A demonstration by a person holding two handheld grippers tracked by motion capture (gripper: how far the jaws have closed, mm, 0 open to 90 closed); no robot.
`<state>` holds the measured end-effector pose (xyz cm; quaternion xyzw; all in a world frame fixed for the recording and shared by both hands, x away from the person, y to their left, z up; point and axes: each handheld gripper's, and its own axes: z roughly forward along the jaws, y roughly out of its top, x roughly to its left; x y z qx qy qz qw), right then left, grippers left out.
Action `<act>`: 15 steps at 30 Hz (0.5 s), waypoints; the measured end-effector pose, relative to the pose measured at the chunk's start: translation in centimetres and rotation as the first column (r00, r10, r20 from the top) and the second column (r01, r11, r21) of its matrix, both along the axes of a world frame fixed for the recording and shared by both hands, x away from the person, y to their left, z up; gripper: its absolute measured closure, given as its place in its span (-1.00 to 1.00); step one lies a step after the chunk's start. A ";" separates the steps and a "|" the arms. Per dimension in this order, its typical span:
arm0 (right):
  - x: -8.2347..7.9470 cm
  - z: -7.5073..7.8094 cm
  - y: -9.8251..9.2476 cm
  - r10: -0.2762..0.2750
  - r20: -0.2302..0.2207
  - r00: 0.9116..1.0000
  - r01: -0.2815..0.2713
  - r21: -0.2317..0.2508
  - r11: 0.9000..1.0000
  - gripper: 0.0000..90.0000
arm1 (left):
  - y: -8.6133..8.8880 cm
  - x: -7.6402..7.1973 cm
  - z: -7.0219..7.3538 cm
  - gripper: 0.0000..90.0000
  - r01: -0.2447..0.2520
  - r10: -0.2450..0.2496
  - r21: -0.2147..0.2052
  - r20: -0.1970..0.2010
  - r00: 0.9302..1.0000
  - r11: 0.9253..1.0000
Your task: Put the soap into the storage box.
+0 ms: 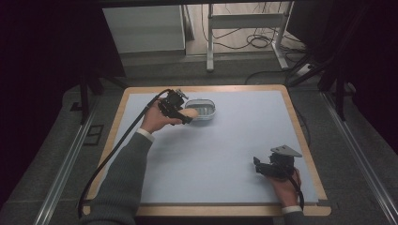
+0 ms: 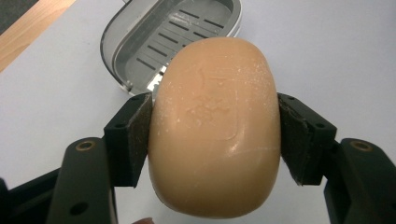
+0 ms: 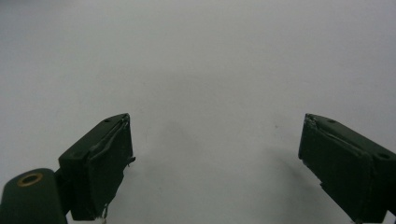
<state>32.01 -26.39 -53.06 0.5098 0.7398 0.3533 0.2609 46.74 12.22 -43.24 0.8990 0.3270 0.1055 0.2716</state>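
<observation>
Pale blue tabletop (image 1: 225,140), wood rim, dark room. Left gripper (image 2: 215,135) clamps soap (image 2: 215,126) near dish (image 1: 202,110), far edge. Right gripper (image 3: 215,163) open, near-right corner.

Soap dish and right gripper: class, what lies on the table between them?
Nothing: in the high view, bare blue table runs from the soap dish to the right gripper.

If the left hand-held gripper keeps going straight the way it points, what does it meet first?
Probably the soap dish: it lies just ahead of the left hand-held gripper, beyond the soap that its jaws clamp, though depth is unclear.
</observation>
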 end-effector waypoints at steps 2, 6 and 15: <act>0.0 0.0 0.0 0.001 0.001 1.000 -0.001 0.002 1.000 -0.77 | -0.2 0.3 0.0 -0.26 -0.002 0.002 -0.004 -0.003 1.000 1.000; 0.0 0.0 -0.1 0.002 0.001 1.000 -0.002 0.004 1.000 -0.77 | -0.4 0.9 -0.1 -0.26 0.001 -0.001 0.009 -0.001 1.000 1.000; 0.0 0.0 0.0 0.002 -0.002 1.000 -0.002 0.003 1.000 -0.77 | -1.2 1.8 0.1 -0.26 0.012 -0.012 0.011 0.002 1.000 1.000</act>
